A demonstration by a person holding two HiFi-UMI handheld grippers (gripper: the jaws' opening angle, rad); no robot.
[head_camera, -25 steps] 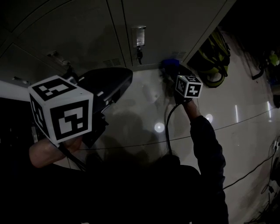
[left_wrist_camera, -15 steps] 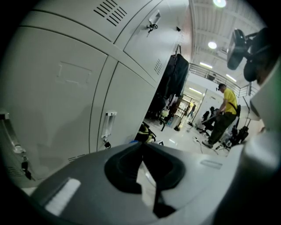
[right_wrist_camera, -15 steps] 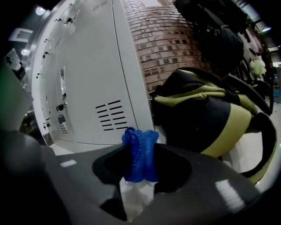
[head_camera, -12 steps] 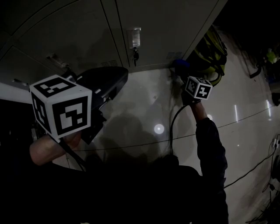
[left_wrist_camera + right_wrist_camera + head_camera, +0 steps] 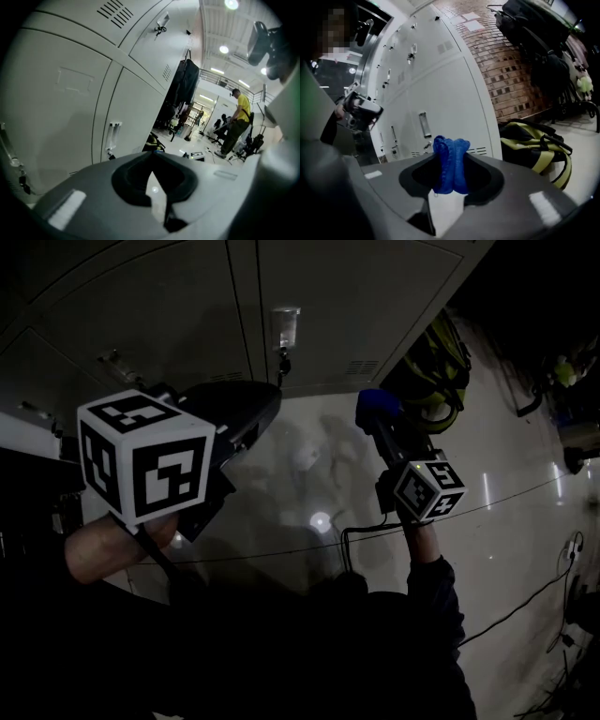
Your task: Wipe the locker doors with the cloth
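A bunched blue cloth point(image 5: 450, 161) is pinched in my right gripper point(image 5: 451, 154), which is shut on it. In the head view that right gripper point(image 5: 375, 413) hangs a little off the grey locker doors point(image 5: 356, 306), with the cloth point(image 5: 373, 405) at its tip. My left gripper point(image 5: 246, 409) is held at the left near the lower lockers, shut with nothing between its jaws point(image 5: 152, 161). The locker doors point(image 5: 440, 93) bear label holders point(image 5: 422, 124) and vent slots.
A yellow-green and black backpack point(image 5: 534, 143) lies on the glossy floor point(image 5: 319, 474) by the right end of the lockers, next to a brick wall point(image 5: 506, 61). Cables point(image 5: 525, 596) trail across the floor. A person in a yellow shirt point(image 5: 239, 119) stands far off.
My right gripper has drawn back from the bottom of the locker door, toward me and to the right, with the cloth still in it. The left gripper has barely moved.
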